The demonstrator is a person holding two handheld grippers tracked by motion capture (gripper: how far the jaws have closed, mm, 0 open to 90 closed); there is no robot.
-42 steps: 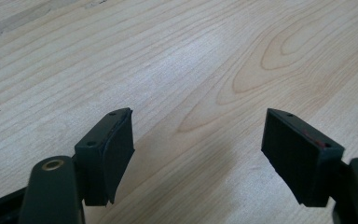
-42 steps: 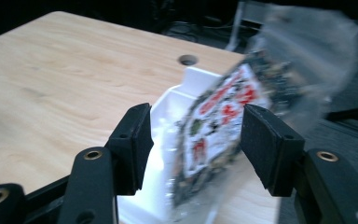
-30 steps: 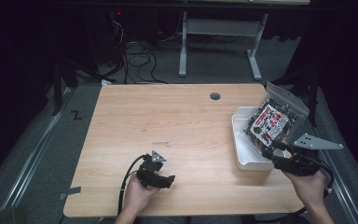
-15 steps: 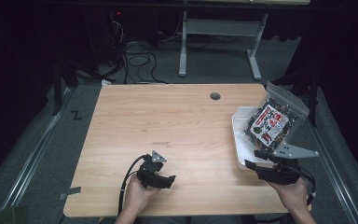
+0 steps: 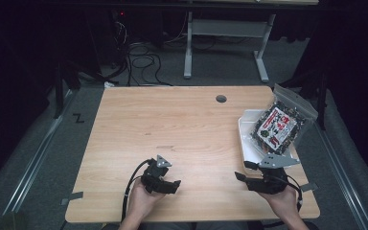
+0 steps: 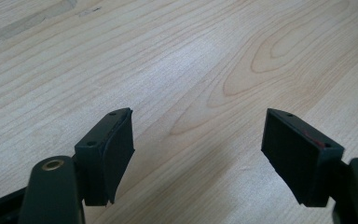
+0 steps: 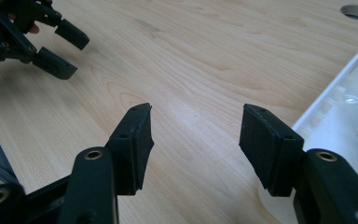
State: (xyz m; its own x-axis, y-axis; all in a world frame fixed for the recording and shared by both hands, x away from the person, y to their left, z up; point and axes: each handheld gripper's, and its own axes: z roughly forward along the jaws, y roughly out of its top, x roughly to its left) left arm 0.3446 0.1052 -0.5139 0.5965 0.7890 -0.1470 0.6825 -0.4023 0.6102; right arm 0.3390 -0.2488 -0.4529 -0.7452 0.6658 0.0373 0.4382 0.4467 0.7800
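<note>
A clear snack bag (image 5: 280, 125) with a red, white and black label, its print too small to be read, is seen tilted up inside a white tray (image 5: 247, 143) at the right edge of the wooden surface (image 5: 182, 129). Just beside the tray's near end, the right gripper (image 5: 243, 171) is held low over the wood, its jaws apart and nothing between them; the tray's rim (image 7: 335, 79) is seen beside one of them. Well apart, near the front edge, the left gripper (image 5: 174, 184) is held with jaws likewise wide and empty over bare wood. A round cable hole (image 5: 221, 98) is set near the far edge. Cables lie on the floor beyond.
</note>
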